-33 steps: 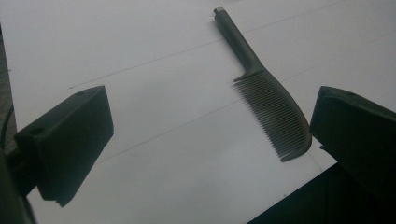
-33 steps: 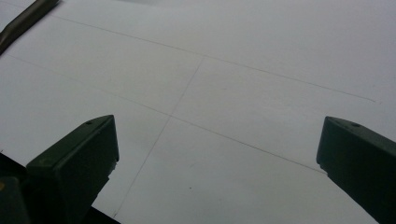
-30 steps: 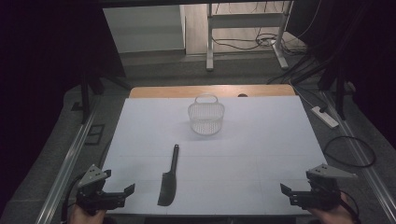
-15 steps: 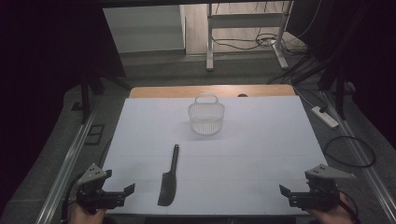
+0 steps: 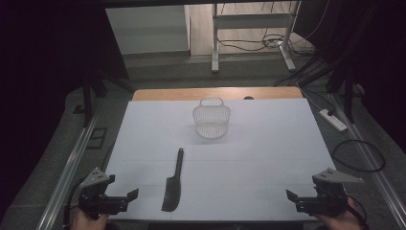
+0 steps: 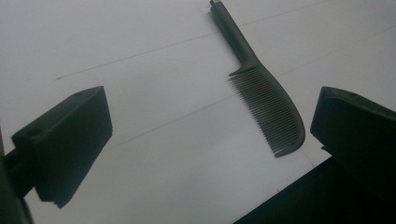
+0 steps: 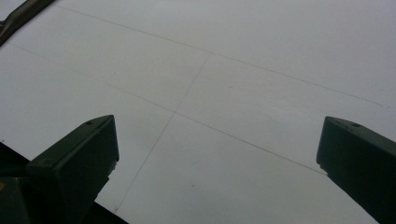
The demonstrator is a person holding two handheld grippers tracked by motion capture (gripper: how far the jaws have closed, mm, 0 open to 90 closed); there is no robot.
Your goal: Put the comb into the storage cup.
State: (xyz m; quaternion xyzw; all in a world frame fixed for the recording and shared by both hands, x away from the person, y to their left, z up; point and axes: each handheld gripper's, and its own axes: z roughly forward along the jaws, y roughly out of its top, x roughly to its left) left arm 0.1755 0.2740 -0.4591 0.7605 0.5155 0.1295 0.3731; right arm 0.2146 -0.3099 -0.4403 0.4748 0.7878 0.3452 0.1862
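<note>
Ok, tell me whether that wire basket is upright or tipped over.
Upright. In the high view the wire basket stands on its base on the white table, open rim facing up, handle arched above its far side. It looks empty.

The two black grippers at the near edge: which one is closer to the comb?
The left gripper. The dark comb lies just beside it on the white table, while the right gripper sits far off at the opposite corner.
</note>
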